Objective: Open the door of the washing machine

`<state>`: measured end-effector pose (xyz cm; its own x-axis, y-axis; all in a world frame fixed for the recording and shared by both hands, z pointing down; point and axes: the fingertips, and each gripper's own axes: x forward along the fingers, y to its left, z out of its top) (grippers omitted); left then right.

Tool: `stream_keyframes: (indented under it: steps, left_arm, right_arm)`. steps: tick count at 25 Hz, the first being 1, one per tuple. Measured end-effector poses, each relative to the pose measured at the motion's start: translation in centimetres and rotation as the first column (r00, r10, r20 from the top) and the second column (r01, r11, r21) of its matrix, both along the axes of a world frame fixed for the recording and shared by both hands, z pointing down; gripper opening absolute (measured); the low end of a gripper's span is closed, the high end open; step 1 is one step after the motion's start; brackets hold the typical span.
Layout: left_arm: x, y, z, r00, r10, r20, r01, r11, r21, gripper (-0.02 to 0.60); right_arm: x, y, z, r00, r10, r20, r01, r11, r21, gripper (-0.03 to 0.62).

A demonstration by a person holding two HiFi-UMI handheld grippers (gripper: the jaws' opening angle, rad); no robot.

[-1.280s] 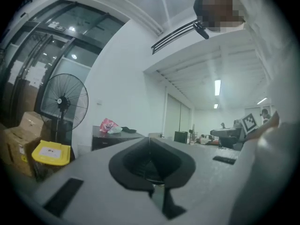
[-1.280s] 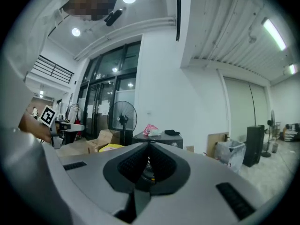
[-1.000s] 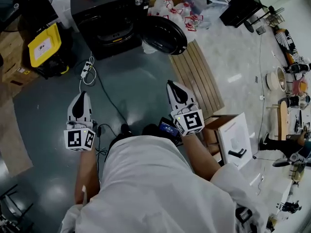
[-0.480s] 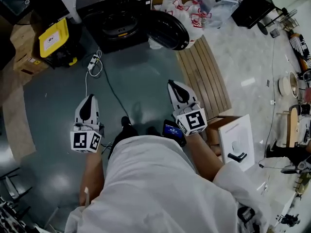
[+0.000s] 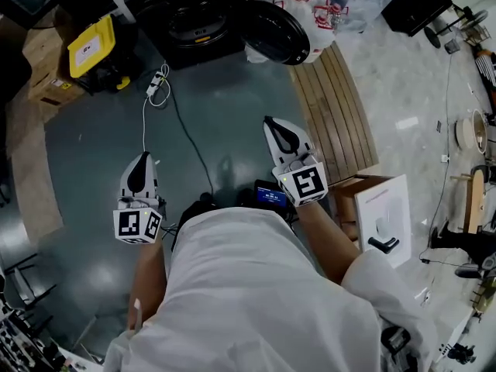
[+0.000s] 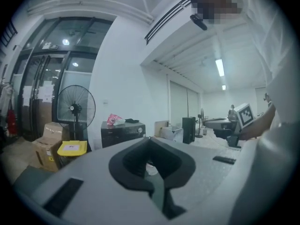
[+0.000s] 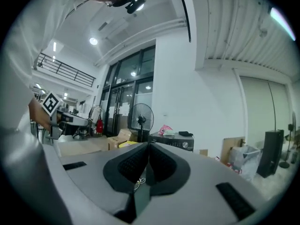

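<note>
The black washing machine (image 5: 186, 10) stands at the top of the head view, its round door (image 5: 273, 31) swung open to the right. It also shows far off in the left gripper view (image 6: 123, 131) and in the right gripper view (image 7: 174, 142). Both grippers hang over the grey floor, well short of the machine. My left gripper (image 5: 142, 159) is shut and holds nothing; in its own view the jaws (image 6: 150, 140) meet at the tip. My right gripper (image 5: 272, 123) is shut and empty too, its tips (image 7: 148, 146) touching.
A yellow case (image 5: 91, 46) sits left of the machine, with a power strip and cable (image 5: 157, 80) trailing over the floor. A slatted wooden board (image 5: 335, 107) lies right of the door, filled bags (image 5: 310, 10) behind it. A cardboard box (image 5: 384, 217) stands at my right. A fan (image 6: 75, 109) stands beside the machine.
The washing machine has slid toward the top edge of the head view as the person backed away. Both grippers have drawn back from it and stay shut.
</note>
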<state>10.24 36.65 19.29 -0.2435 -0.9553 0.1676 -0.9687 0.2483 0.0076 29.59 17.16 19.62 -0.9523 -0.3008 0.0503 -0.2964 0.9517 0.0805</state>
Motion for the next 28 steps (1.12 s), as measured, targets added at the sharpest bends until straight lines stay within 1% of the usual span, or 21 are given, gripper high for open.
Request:
stream_keyframes:
  steps: [3, 6, 8, 11, 14, 17, 23, 28]
  left_arm:
    - [-0.7, 0.4, 0.6, 1.000, 0.000, -0.004, 0.000, 1.000, 0.000, 0.011]
    - [-2.0, 0.6, 0.3, 1.000, -0.003, -0.016, 0.003, 1.000, 0.007, 0.011]
    - [-3.0, 1.1, -0.6, 1.000, -0.005, -0.016, 0.005, 1.000, 0.025, 0.011]
    - [-4.6, 2.4, -1.2, 1.000, -0.008, 0.000, 0.008, 0.999, 0.039, 0.011]
    - [-5.9, 3.6, -0.3, 0.999, -0.034, -0.022, 0.035, 0.999, 0.036, 0.011]
    - [-6.2, 4.2, -0.2, 0.999, -0.045, -0.027, 0.046, 0.998, 0.043, 0.011]
    - [-6.2, 3.9, -0.5, 0.999, -0.025, -0.038, 0.027, 0.998, 0.058, 0.011]
    - [-5.3, 3.7, -0.3, 0.998, 0.000, -0.060, 0.004, 0.998, 0.059, 0.011]
  right_arm:
    - [-0.7, 0.3, -0.3, 1.000, 0.007, -0.006, -0.008, 1.000, -0.012, 0.032]
    - [-1.3, 0.1, -0.4, 0.999, 0.043, -0.003, -0.043, 0.996, -0.073, 0.032]
    - [-1.8, 0.4, -0.7, 0.998, 0.065, -0.001, -0.064, 0.994, -0.091, 0.032]
    - [-3.3, 1.5, -1.4, 0.998, 0.069, 0.005, -0.068, 0.995, -0.075, 0.032]
    - [-4.1, 2.3, -1.9, 0.997, 0.073, 0.013, -0.073, 0.996, -0.053, 0.032]
    - [-4.2, 2.8, -2.1, 0.996, 0.085, 0.016, -0.084, 0.995, -0.049, 0.032]
    - [-4.0, 3.2, -2.1, 0.995, 0.104, 0.009, -0.103, 0.993, -0.051, 0.032]
    - [-3.4, 3.4, -2.1, 0.993, 0.115, 0.010, -0.114, 0.991, -0.064, 0.032]
